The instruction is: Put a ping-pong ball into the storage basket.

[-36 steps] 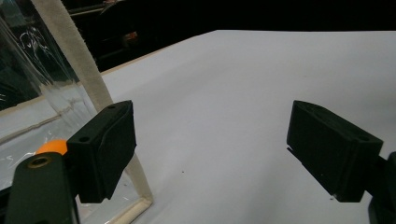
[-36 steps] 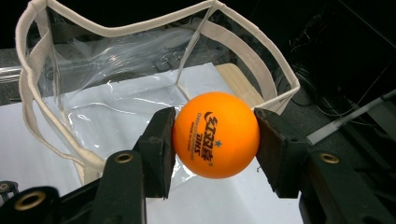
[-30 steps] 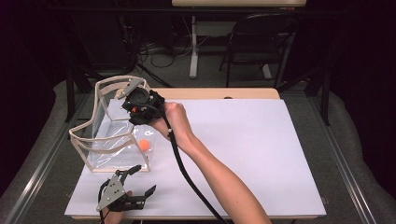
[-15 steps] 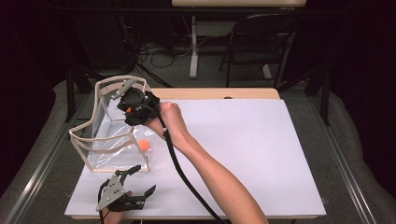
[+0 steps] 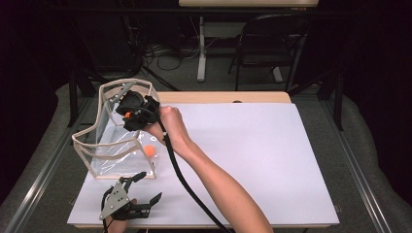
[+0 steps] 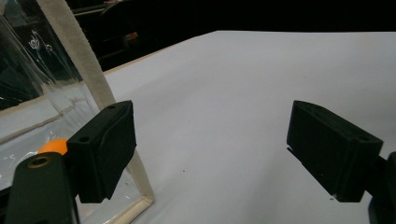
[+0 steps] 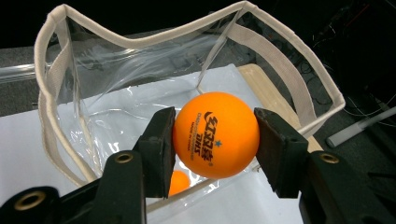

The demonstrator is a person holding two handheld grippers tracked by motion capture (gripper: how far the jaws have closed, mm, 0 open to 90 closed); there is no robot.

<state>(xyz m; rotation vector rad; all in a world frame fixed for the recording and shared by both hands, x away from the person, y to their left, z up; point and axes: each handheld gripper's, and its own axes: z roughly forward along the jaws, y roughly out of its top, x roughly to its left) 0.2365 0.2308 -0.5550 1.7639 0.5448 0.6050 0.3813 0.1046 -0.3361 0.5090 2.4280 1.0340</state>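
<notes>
— Where is the orange ball [image 7: 215,134]?

— It sits squeezed between the two jaws of the right gripper [image 7: 215,151], just over the open top of the clear bag [image 5: 108,145].

— Is anything in the bag?

— Yes, another ball [image 5: 150,151] lies on its bottom, right under the held one.

— And the left gripper [image 5: 127,201]?

— It rests on the white table [image 5: 272,155] near the bag's front corner, jaws wide and holding nothing. The right one is nearer the bag, so I think the ball goes straight down.

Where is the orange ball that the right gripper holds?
In the right gripper view, the held orange ball sits between the jaws, above the clear bag's open top; a second ball lies inside.
</notes>
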